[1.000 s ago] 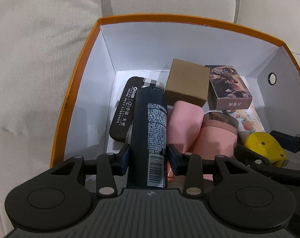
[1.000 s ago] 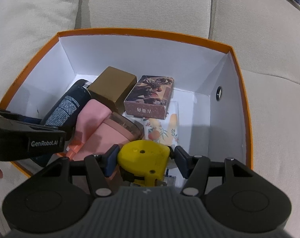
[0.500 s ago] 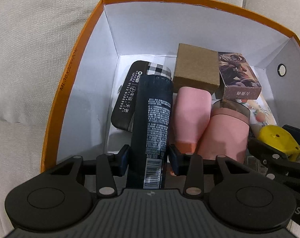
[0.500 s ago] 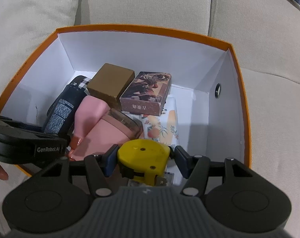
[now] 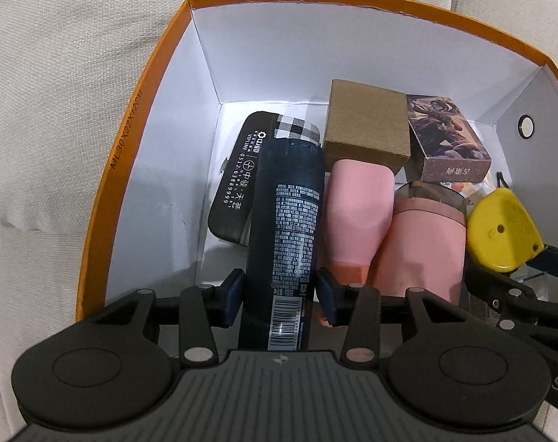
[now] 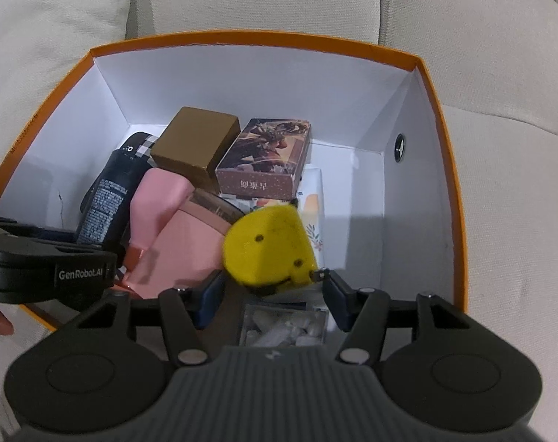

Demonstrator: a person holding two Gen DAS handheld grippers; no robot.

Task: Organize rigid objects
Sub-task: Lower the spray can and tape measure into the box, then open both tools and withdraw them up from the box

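An orange box [image 5: 131, 140] with white inner walls [image 6: 242, 84] sits on a beige sofa. My left gripper [image 5: 281, 300] is inside it, its jaws around a dark blue spray can [image 5: 284, 221] that lies lengthwise; small gaps show at both pads. My right gripper [image 6: 271, 300] is open, and a yellow tape measure [image 6: 268, 246] lies tilted just beyond its fingers, free of the pads. It also shows in the left wrist view [image 5: 500, 235].
In the box lie a black checked case [image 5: 238, 176], a pink bottle [image 5: 356, 217], a pink tumbler [image 5: 422, 246], a brown carton [image 5: 367, 125], a picture box [image 6: 268, 162], a floral pack [image 6: 314, 217] and a clear packet [image 6: 284, 326]. Sofa cushions [image 6: 500, 55] surround it.
My right gripper has opened and let go of the yellow tape measure, which has tipped forward into the box. My left gripper has lowered the can further in and its jaws have eased apart.
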